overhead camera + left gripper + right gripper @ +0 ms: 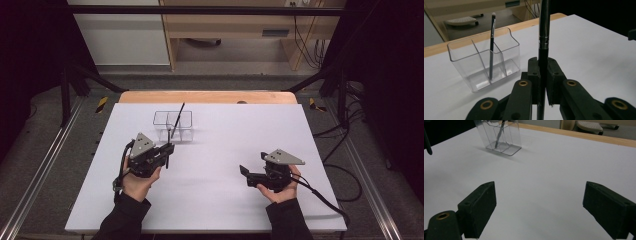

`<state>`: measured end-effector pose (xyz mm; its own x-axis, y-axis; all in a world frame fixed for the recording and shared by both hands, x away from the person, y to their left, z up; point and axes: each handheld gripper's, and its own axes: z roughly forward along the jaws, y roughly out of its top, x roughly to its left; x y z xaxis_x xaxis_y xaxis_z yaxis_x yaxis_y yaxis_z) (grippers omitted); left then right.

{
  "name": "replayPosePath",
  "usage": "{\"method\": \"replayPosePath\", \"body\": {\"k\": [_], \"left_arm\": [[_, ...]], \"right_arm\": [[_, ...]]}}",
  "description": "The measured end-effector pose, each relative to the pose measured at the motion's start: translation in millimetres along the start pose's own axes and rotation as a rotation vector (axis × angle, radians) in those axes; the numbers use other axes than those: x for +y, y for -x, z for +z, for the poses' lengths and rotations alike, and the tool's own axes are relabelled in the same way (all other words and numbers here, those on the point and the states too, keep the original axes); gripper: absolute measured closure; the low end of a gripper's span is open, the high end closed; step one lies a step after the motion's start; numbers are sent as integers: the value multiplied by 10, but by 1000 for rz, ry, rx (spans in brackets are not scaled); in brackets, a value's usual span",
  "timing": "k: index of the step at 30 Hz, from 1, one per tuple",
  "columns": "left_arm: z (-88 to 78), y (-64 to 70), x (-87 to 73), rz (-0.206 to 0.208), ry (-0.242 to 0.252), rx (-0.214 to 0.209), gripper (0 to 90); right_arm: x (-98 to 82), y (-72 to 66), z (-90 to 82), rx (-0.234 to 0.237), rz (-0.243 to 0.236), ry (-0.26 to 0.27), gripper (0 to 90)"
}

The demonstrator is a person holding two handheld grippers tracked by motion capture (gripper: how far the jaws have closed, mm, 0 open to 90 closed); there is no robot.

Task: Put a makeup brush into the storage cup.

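Pinching a black brush [543, 32] upright just beside the clear holder [484, 58], the left gripper [543, 75] could knock the holder's rim and tip it; the right gripper [539, 205], well apart from the holder, is spread.

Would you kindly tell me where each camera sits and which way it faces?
High view: above the person's side, looking forward and down on the table; both forearms and tongs show.
Left gripper view: on the left tongs, facing the clear organizer; its jaws clamp a black brush.
Right gripper view: on the right tongs, low over the table, jaws wide apart.
Shared: all three show the organizer with a brush standing in it.
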<state>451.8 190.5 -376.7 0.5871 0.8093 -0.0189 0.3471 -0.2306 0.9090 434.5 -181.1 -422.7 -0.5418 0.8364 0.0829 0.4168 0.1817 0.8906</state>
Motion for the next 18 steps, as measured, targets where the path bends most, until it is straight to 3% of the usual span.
{"method": "replayPosePath", "body": {"k": [15,18], "left_arm": [[66,-107,296,56,10,32,825],[103,-137,342,49,15,36,825]], "right_arm": [[-78,87,-73,-28,16,-12,114],[-78,88,-75,-29,15,-12,114]]}}
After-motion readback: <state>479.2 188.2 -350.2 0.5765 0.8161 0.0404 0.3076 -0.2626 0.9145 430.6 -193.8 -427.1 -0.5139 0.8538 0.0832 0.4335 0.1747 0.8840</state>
